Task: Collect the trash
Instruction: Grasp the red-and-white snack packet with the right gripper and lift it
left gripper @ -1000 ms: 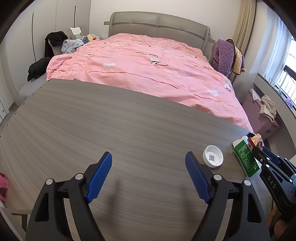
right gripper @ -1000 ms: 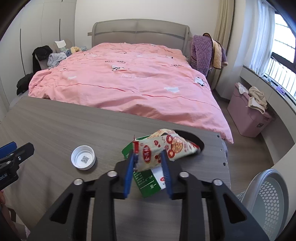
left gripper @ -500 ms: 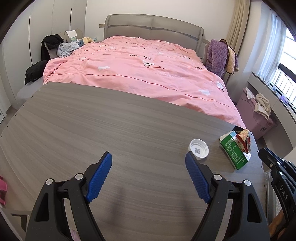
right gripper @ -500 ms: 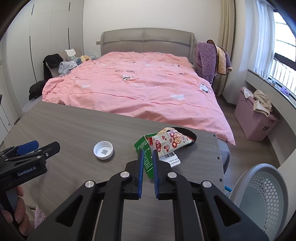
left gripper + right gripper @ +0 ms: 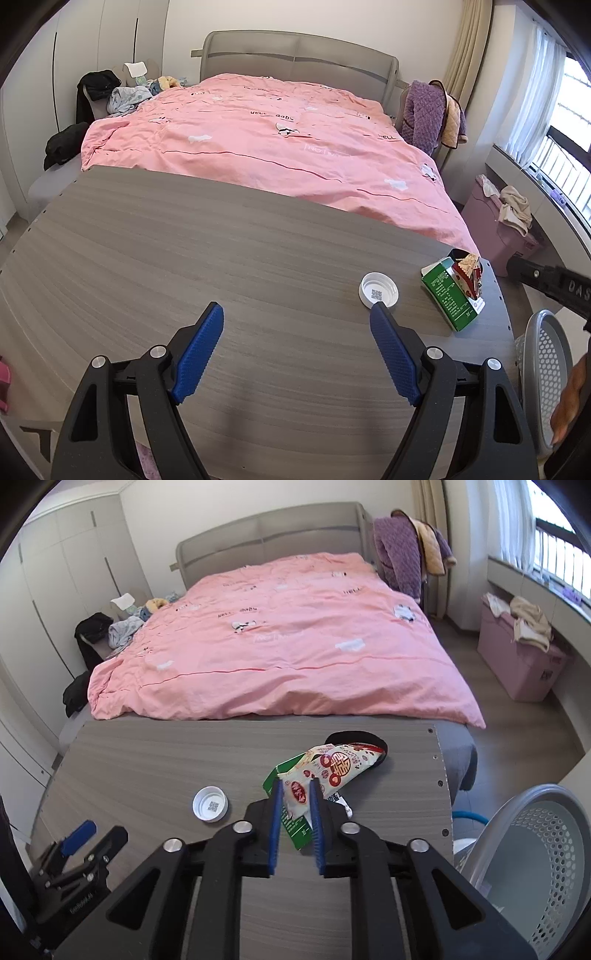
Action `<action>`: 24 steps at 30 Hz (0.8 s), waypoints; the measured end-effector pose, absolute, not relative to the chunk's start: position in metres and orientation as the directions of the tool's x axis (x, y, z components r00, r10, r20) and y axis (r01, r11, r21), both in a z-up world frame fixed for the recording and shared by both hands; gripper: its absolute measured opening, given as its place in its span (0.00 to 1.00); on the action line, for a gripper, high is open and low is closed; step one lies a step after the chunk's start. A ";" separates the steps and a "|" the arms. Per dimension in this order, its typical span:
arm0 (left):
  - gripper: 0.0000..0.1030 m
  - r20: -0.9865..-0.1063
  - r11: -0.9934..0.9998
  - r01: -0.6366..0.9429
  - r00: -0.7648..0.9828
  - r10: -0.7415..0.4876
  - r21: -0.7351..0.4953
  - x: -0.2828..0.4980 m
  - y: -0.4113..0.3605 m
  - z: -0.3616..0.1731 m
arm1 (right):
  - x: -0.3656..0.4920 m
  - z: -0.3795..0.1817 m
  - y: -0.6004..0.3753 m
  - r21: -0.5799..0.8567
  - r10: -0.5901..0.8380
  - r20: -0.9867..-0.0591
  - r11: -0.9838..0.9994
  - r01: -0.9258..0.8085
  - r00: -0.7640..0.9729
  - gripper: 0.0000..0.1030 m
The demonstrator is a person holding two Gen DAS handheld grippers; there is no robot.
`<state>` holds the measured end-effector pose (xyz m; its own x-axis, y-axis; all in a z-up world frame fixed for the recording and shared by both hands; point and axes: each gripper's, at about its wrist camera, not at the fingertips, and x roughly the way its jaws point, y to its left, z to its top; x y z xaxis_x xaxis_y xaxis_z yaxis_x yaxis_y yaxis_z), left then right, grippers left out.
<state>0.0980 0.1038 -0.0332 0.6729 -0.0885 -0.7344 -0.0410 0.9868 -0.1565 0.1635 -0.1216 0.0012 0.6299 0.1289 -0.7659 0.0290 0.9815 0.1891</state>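
Note:
On the grey wooden table lie a white bottle cap, a green carton and a red-and-white snack wrapper that rests on the carton. My right gripper is narrowly parted with the wrapper's near end between its blue pads; I cannot tell whether it grips it. My left gripper is open wide and empty above the table, left of the cap. A grey mesh trash basket stands on the floor right of the table.
A bed with a pink duvet lies beyond the table's far edge. A pink storage box with clothes stands by the window. A dark round object lies under the wrapper's far end. The basket also shows in the left wrist view.
My right gripper pulled back and shut, then swung right and opened a little around the wrapper's near end. My left gripper drew back slightly and stayed open.

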 end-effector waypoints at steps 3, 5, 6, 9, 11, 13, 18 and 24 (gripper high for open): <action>0.76 -0.737 0.986 -0.041 0.669 -0.095 -0.164 0.100 0.107 -0.035 | 0.174 -0.001 -0.129 0.213 0.133 -0.786 0.975 0.063 0.603 0.30; 0.76 -0.741 0.985 -0.045 0.664 -0.097 -0.169 0.103 0.109 -0.036 | 0.183 -0.004 -0.132 0.216 0.126 -0.804 0.972 0.089 0.581 0.34; 0.76 -0.742 0.984 -0.046 0.663 -0.099 -0.173 0.104 0.110 -0.037 | 0.187 -0.005 -0.133 0.223 0.127 -0.811 0.970 0.100 0.571 0.37; 0.76 -0.746 0.982 -0.048 0.658 -0.105 -0.180 0.107 0.112 -0.040 | 0.201 -0.011 -0.137 0.250 0.139 -0.834 0.958 0.141 0.534 0.44; 0.76 -0.748 0.981 -0.049 0.655 -0.109 -0.186 0.109 0.114 -0.042 | 0.211 -0.012 -0.138 0.249 0.128 -0.846 0.953 0.171 0.518 0.53; 0.76 -0.749 0.980 -0.051 0.653 -0.114 -0.194 0.110 0.118 -0.044 | 0.220 -0.013 -0.138 0.245 0.117 -0.858 0.949 0.197 0.501 0.62; 0.76 -0.753 0.976 -0.060 0.647 -0.123 -0.211 0.116 0.124 -0.047 | 0.238 -0.022 -0.136 0.189 0.070 -0.897 0.953 0.235 0.436 0.64; 0.76 -0.750 0.972 -0.070 0.649 -0.126 -0.224 0.122 0.128 -0.049 | 0.245 -0.037 -0.130 0.165 0.065 -0.926 0.956 0.243 0.371 0.64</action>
